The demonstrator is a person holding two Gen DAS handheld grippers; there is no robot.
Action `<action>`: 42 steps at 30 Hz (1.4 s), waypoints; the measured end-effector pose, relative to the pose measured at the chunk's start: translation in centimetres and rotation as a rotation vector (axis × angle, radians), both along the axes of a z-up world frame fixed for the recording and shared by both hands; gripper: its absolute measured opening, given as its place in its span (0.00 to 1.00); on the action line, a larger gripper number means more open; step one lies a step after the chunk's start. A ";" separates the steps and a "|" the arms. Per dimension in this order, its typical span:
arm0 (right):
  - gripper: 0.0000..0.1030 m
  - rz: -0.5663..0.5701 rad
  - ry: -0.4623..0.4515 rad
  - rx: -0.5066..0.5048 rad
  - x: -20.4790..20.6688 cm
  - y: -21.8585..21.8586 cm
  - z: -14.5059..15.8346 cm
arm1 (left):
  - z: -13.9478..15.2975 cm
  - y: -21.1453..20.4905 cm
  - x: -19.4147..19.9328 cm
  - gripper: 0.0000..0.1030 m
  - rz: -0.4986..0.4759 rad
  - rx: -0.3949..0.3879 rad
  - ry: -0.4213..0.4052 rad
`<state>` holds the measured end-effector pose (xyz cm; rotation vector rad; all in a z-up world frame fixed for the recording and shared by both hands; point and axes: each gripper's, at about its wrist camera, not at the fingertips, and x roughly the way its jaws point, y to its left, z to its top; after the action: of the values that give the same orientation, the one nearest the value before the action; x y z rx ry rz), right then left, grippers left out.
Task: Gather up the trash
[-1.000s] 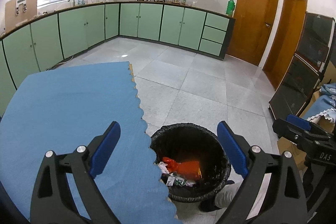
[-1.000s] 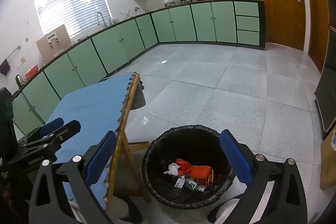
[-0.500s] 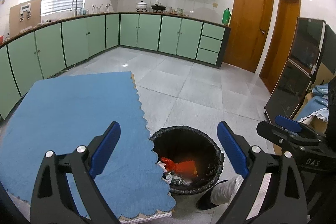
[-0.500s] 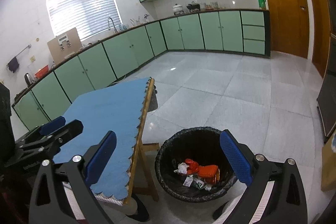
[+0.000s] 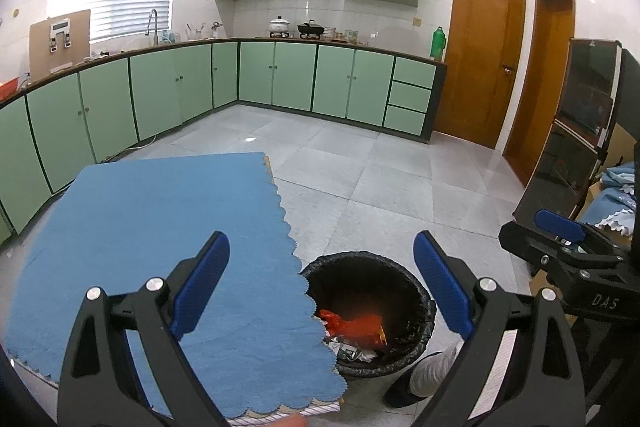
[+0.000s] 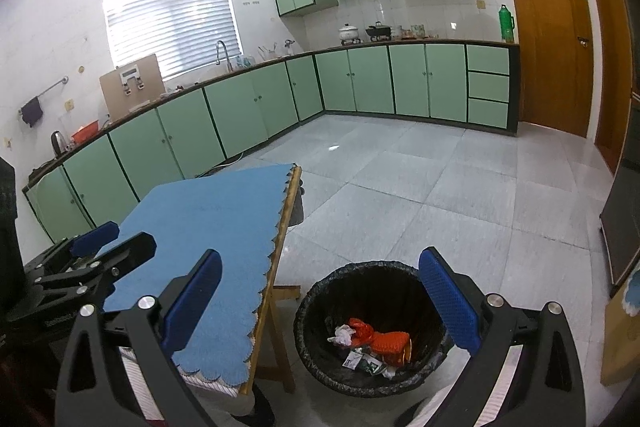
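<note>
A black bin (image 5: pixel 416 297) with a black liner stands on the floor right of the table; it also shows in the right wrist view (image 6: pixel 320 311). Inside lie an orange wrapper (image 6: pixel 390 341), white crumpled paper (image 6: pixel 340 334) and other scraps. My left gripper (image 5: pixel 320 281) is open and empty, held high over the table's right edge and the bin. My right gripper (image 6: pixel 318 301) is open and empty, high above the bin. The table's blue cloth (image 5: pixel 160 227) shows no trash on it.
The wooden table (image 6: pixel 286 223) with the blue scalloped cloth stands left of the bin. Green kitchen cabinets (image 5: pixel 280 79) line the far walls. Wooden doors (image 5: pixel 480 55) are at the back right. A dark glass cabinet (image 5: pixel 576 131) and cardboard boxes stand at the right. A person's shoe (image 5: pixel 400 393) is by the bin.
Both grippers have risen and drawn back from the bin, so the table and bin look smaller and lower. Both stay open and empty.
</note>
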<state>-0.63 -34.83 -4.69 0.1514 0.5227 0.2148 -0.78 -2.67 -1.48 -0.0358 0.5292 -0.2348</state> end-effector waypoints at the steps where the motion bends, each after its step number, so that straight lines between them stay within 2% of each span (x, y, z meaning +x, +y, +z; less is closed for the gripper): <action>1: 0.94 0.000 -0.002 -0.002 -0.2 0.2 0.0 | 0.0 0.0 0.0 0.88 0.001 0.001 -0.001; 42: 0.94 0.020 -0.009 -0.024 0.2 0.5 0.3 | 0.5 0.1 -0.3 0.88 0.017 0.016 -0.008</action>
<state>-0.40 -34.31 -4.42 0.1221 0.5181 0.2284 -1.10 -2.59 -0.98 -0.0235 0.5231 -0.2143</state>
